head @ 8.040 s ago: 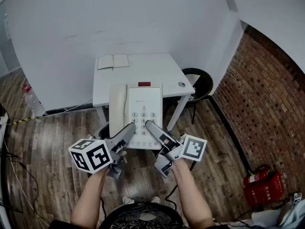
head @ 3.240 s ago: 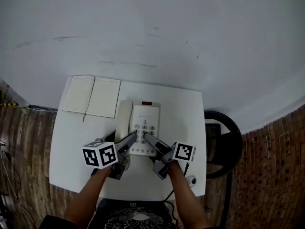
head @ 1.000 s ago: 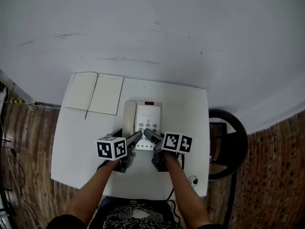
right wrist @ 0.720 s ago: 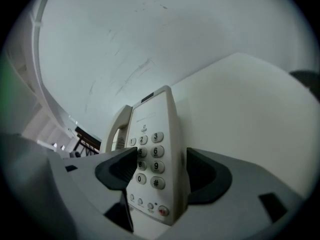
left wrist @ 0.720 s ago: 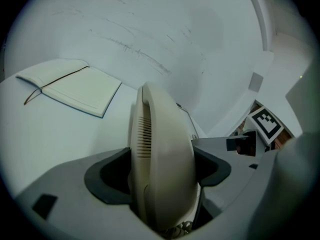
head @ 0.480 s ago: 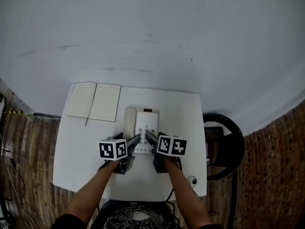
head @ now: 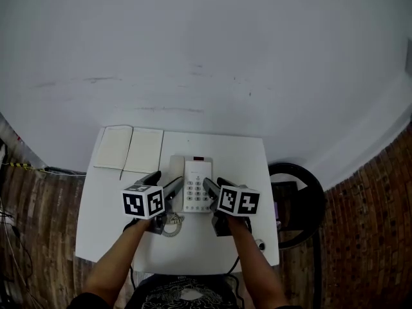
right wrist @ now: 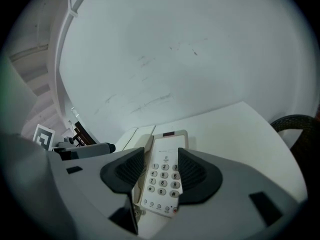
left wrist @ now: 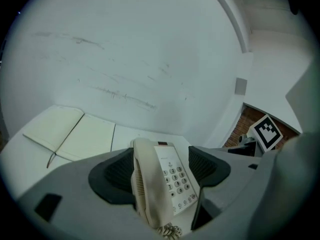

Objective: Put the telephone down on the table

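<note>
**On the white tabletop, a telephone is lying flat between two pairs of tongs**

At the middle of the white tabletop (head: 248, 166), seen from above, a cream telephone (head: 195, 188) is lying flat, its handset resting in the cradle along its 9 o'clock side. A small red strip is showing at its 12 o'clock end. Its coiled cord (head: 170, 223) is curling on the surface at about 7 o'clock from it.

The left tongs (head: 164, 180) are reaching in from 7 o'clock, with a black-and-white marker cube (head: 143, 203) riding on them. In the left gripper view their jaws are standing wide apart. The dark ribbed pads (left wrist: 117, 171) are sitting clear of the telephone (left wrist: 170, 184), which is showing in the gap between them, so nothing is being squeezed.

The right tongs (head: 215, 184) are coming in from 5 o'clock under a second marker cube (head: 238, 200). Their jaws are closing at this moment. In the right gripper view the keypad of the telephone (right wrist: 162, 179) is showing between the pads (right wrist: 192, 171), but the pads are not pressing on it.

An open notebook (head: 129, 150) with blank pages is lying at 10 o'clock from the telephone, well apart from it, near the far left corner. A white wall (head: 193, 44) is rising beyond the 12 o'clock edge. A round black chair (head: 296, 205) is standing on the floor at 3 o'clock, just beside the tabletop.
</note>
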Demonstrator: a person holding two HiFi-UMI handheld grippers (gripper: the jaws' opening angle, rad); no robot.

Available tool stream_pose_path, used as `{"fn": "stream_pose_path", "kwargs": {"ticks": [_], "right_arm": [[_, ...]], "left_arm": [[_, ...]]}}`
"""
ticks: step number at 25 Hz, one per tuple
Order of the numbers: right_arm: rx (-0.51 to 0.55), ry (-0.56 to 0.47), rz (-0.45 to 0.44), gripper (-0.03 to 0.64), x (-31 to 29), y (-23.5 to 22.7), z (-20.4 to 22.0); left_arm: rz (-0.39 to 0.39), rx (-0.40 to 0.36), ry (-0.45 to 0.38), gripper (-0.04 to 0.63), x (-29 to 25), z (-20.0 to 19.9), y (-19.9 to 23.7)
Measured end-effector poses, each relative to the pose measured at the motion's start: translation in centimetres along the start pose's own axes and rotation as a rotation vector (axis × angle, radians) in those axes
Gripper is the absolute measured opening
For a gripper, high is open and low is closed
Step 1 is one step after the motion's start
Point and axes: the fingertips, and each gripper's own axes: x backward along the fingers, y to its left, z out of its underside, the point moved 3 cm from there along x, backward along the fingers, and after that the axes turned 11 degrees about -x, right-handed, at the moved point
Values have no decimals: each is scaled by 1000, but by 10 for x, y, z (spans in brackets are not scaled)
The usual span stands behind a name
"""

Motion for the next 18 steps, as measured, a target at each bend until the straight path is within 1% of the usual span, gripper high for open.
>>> {"fn": "stream_pose_path", "kwargs": {"ticks": [3, 6, 8, 13, 18], "right_arm": [[33, -51, -10, 190, 18, 16, -12], [61, -109, -26, 170, 37, 32, -22], [87, -147, -31, 150, 50, 43, -28], [166, -241, -46, 110, 84, 75, -36], [207, -307, -53, 80, 108, 98, -30]], "left_arm": [[14, -52, -41, 337, 17, -23, -5], [22, -94, -98, 316, 38, -44, -11], [14, -128, -134, 276, 53, -57, -13], [-18, -228, -195, 219, 90, -79, -15], [-24, -272, -237, 127, 121, -89, -12]]}}
